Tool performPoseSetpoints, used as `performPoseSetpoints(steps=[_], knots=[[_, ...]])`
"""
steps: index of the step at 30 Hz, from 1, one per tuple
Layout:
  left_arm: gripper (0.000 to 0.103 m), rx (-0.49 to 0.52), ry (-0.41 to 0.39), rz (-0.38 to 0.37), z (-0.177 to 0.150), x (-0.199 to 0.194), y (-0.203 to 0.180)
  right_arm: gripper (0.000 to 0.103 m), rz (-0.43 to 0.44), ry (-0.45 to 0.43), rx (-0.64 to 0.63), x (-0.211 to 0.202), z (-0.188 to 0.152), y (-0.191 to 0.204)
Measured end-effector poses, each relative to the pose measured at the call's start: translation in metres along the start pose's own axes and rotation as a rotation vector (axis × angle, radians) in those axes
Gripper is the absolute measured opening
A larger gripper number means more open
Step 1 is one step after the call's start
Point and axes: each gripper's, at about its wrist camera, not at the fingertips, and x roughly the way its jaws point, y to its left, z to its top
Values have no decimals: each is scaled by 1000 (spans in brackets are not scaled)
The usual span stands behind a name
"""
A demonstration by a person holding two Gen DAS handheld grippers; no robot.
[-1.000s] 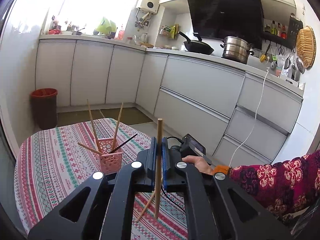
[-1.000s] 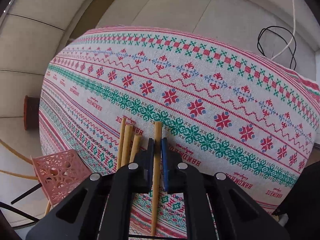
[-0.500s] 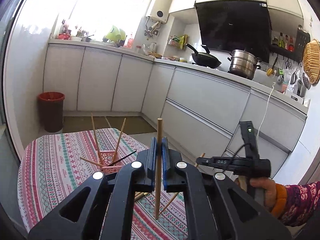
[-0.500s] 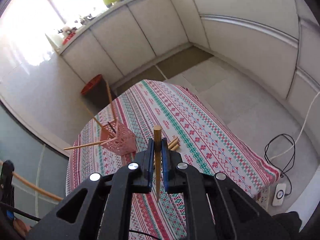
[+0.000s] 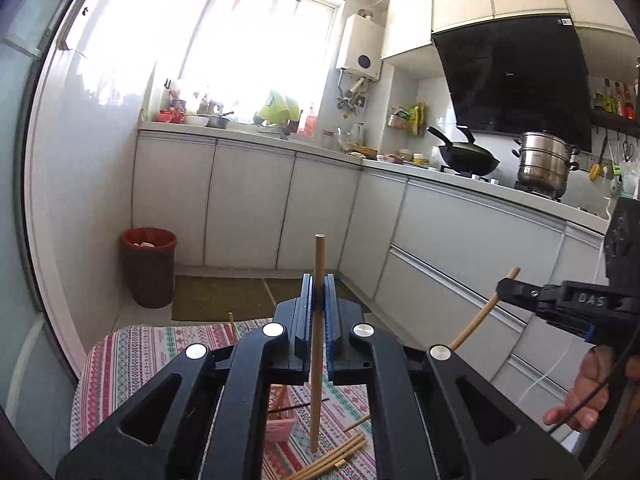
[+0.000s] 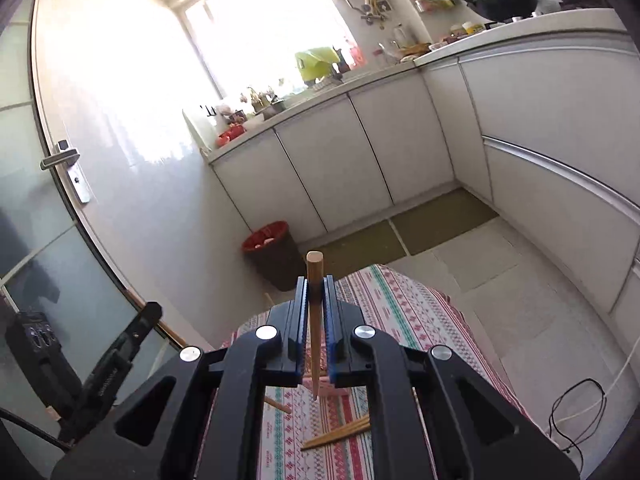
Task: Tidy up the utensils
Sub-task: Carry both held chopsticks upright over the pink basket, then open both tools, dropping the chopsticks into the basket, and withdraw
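My left gripper (image 5: 318,294) is shut on a wooden chopstick (image 5: 317,360) held upright above the table. My right gripper (image 6: 316,294) is shut on another wooden chopstick (image 6: 314,320), also upright; it shows in the left wrist view (image 5: 505,285) at the right with its chopstick (image 5: 480,316) slanting down. The pink holder (image 5: 280,426) sits below, mostly hidden by the left gripper body, with chopsticks in it; its edge shows in the right wrist view (image 6: 326,390). Several loose chopsticks (image 5: 336,454) lie on the patterned tablecloth (image 5: 132,364), also seen in the right wrist view (image 6: 340,434).
A red bin (image 5: 149,266) stands on the floor beyond the table. White cabinets (image 5: 248,208) line the back and right walls. A glass door (image 6: 48,240) is at the left. A black cable (image 6: 576,412) lies on the floor at the right.
Both grippers have risen and tilted up, so the table and pink holder dropped low in both views. The right gripper moved farther right and higher in the left wrist view.
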Motion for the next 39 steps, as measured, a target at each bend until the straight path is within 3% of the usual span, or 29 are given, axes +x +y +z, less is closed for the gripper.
performPoseSetpoints(steps=[6,14,19,23,24,29,35,39], knots=[[4,11,-8,77,-3,49,16,8,25,-39,-42,20,20,21],[7,-9,74,118,-42,99,41,8,14,-16,-66,75,10,15],[15,-93,15,170,-44,71,56,8,-3,14,-61,96,1,9],[49,-180,-112,217,-34,27,66,8,-11,13,-67,109,-3,11],[52,-194,-137,223,-32,17,69,8,-14,10,-71,112,-5,13],[53,-194,-185,259,-25,-5,80,8,-26,2,-94,136,-17,22],[54,-214,-132,264,-30,1,94,8,-43,4,-129,175,-39,27],[59,-206,-119,272,-31,-3,98,12,-35,63,-137,195,-58,27]])
